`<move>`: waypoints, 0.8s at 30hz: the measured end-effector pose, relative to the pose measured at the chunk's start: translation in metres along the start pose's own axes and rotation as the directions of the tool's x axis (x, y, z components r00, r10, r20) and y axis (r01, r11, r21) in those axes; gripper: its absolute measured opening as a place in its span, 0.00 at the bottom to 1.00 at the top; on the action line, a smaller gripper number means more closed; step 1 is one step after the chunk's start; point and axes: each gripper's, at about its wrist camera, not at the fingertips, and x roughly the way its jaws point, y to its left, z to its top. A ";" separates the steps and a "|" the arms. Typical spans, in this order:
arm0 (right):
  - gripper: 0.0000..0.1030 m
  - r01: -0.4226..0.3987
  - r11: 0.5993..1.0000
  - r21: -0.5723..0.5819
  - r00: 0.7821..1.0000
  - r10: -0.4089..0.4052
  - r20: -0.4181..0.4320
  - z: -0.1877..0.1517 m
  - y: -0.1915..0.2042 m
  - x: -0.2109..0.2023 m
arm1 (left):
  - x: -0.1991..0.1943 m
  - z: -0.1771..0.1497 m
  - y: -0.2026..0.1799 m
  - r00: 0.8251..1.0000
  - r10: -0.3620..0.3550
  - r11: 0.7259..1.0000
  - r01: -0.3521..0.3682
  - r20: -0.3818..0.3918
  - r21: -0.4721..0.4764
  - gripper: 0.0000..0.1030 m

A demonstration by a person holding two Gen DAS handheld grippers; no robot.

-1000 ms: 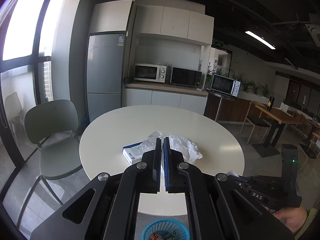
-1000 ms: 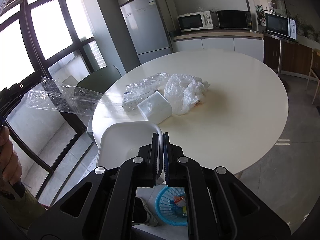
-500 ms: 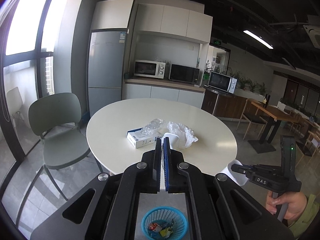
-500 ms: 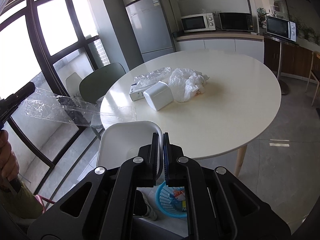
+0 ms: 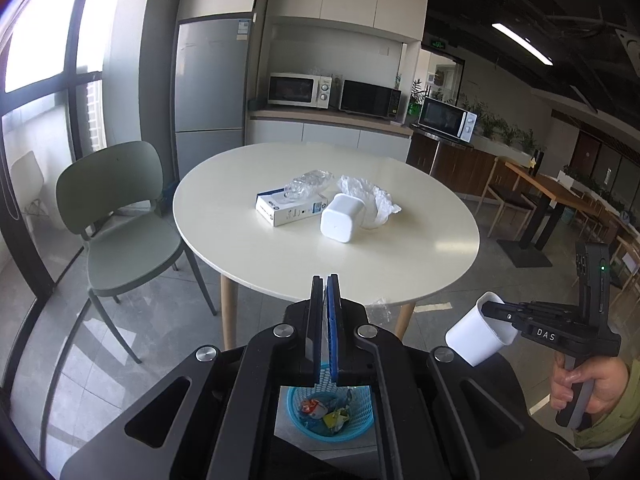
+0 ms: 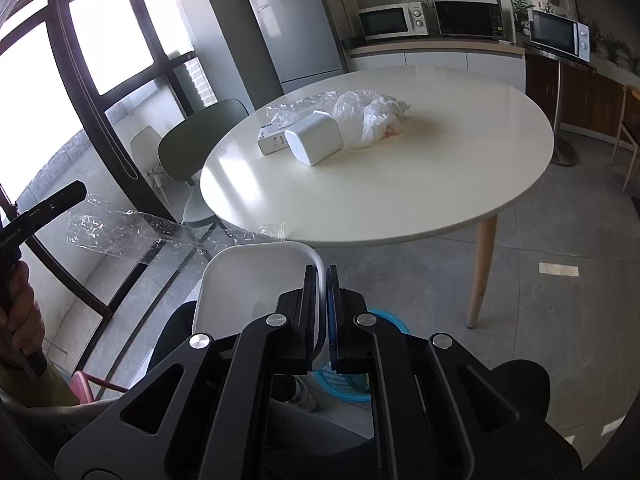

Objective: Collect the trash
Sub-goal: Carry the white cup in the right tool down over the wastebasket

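Right tongs (image 6: 323, 276) pinching white cup (image 6: 256, 280)

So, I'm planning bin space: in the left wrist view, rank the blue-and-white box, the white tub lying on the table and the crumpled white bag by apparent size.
1. blue-and-white box, the longest.
2 and 3. white tub and crumpled white bag: unsure, since the tub hides part of the bag.

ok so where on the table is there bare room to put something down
Crowded only at the far-left cluster: blue-white box, white container, crumpled plastic bag and clear wrapper bunch together. The table is bare along the near edge, the right side, and the far rim toward the counter.
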 end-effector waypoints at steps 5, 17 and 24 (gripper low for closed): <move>0.05 0.000 1.000 0.010 0.999 0.000 -0.035 -0.014 -0.007 0.014 | 0.015 -0.016 0.001 0.998 -0.001 1.000 0.001 -0.068 0.005 0.02; 0.05 0.019 0.998 0.061 0.992 -0.011 -0.124 -0.044 -0.025 0.065 | 0.072 -0.054 0.000 0.976 -0.007 1.000 0.005 -0.216 -0.008 0.02; 0.05 0.041 0.995 0.088 0.981 -0.023 -0.195 -0.067 -0.036 0.107 | 0.111 -0.079 -0.005 0.954 -0.004 1.000 0.005 -0.298 0.005 0.02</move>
